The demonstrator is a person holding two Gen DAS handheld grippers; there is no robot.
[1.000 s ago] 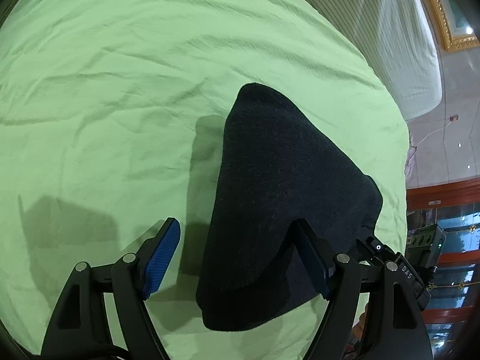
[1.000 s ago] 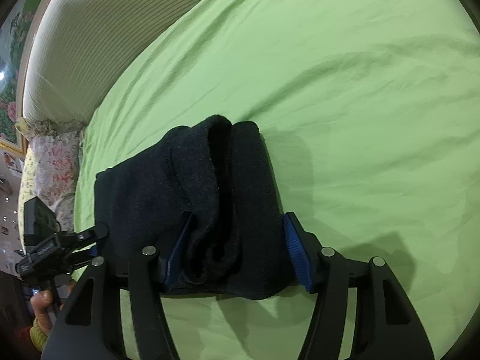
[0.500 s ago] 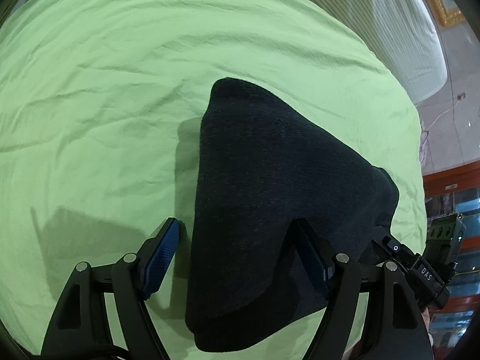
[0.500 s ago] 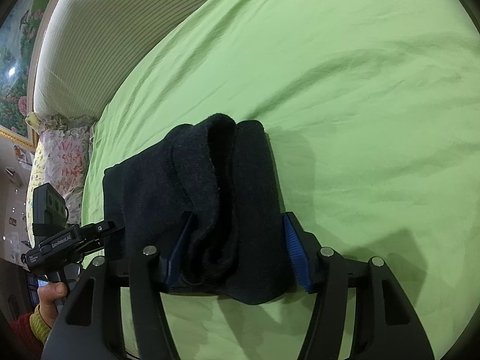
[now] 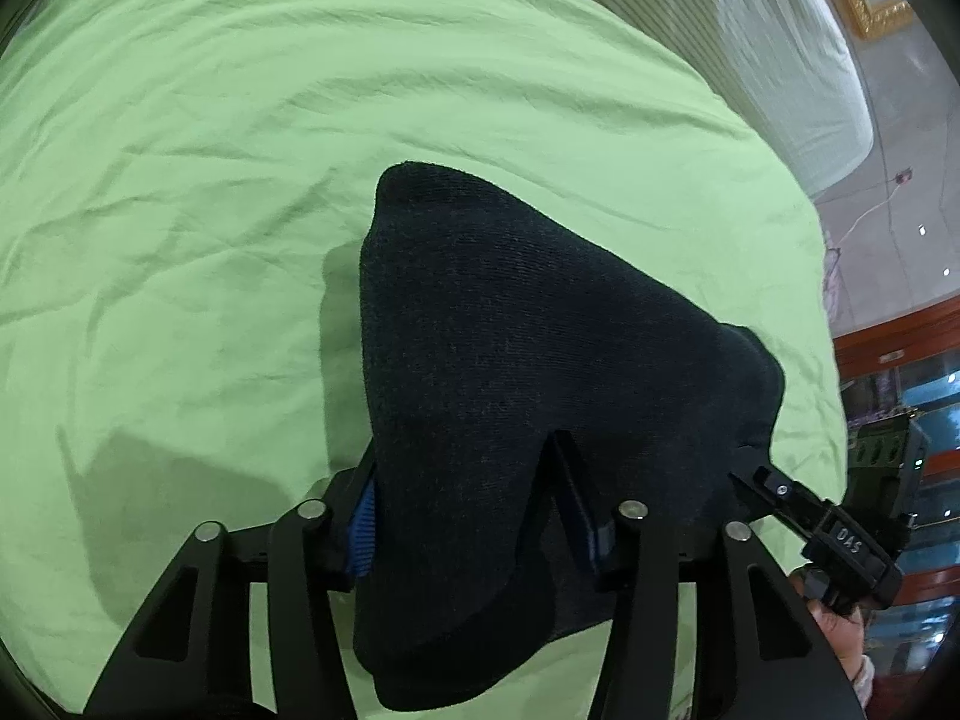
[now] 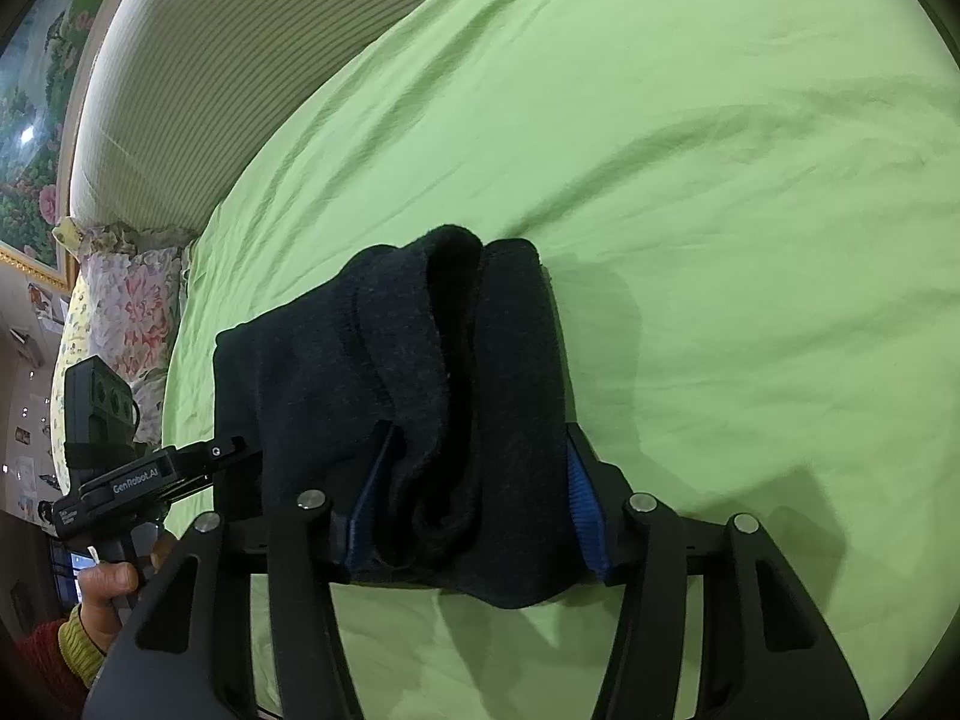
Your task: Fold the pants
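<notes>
Folded pants (image 5: 540, 372) sit on the green bed (image 5: 180, 180), lower centre of both views. Left claw (image 5: 474, 516) just closed onto one end, right claw (image 6: 474, 510) onto the other, both pinching the bundle. Long axis runs between them.

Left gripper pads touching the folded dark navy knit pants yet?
Touching. In the left wrist view the left gripper, jaws just closing, has its blue pad against the folded dark navy knit pants, with the opposite finger pressed into the fabric.
</notes>
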